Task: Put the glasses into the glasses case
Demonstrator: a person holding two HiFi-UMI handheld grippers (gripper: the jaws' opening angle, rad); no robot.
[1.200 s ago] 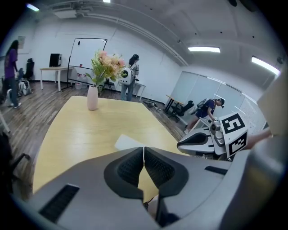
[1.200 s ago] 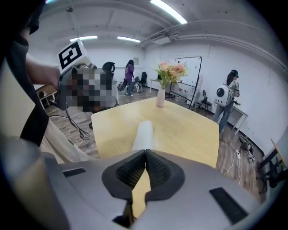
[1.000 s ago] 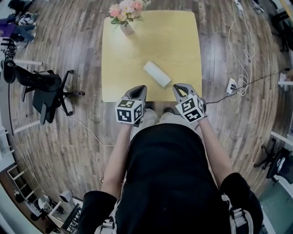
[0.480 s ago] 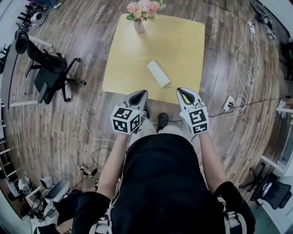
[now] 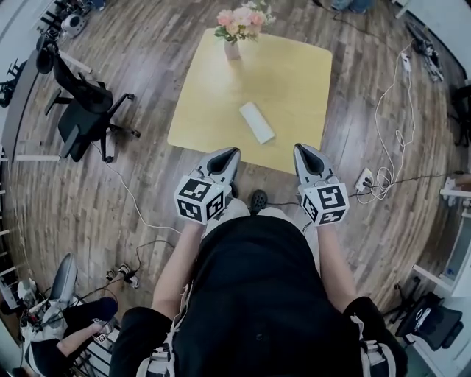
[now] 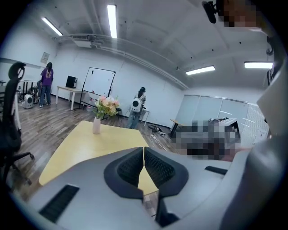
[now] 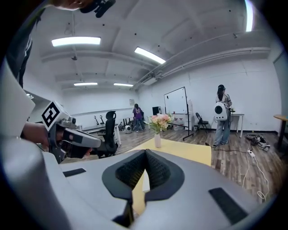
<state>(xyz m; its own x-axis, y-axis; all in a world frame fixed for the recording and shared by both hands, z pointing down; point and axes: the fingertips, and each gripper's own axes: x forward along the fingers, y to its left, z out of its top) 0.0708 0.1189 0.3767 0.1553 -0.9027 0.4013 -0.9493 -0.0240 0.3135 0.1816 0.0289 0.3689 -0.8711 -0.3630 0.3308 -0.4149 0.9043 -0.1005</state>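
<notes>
The glasses case (image 5: 257,122) is white and long. It lies shut on the yellow desk (image 5: 294,81), near the middle and a bit toward the person. Nothing touches it. I cannot tell where the glasses are, or if they are inside the shut case.

A vase (image 5: 232,50) with pink flowers (image 5: 241,18) stands at the far edge of the desk, well apart from the case.

The left gripper (image 5: 229,152) and the right gripper (image 5: 305,149) are both held up in front of the near edge of the desk, over the wood floor (image 5: 147,191). They are not close to the case. The person's black top hides most of both arms.

In the left gripper view, the fingers (image 6: 130,168) are pressed together at the tips and pinch nothing. The gripper's own grey body hides the near part of the desk, so the case cannot be seen there.

In the right gripper view, the fingers (image 7: 155,168) are pressed together too, with nothing pinched. A thin white strip shows in the gap under the tips, too small to make out.

A black chair (image 5: 85,110) stands left of the desk.
</notes>
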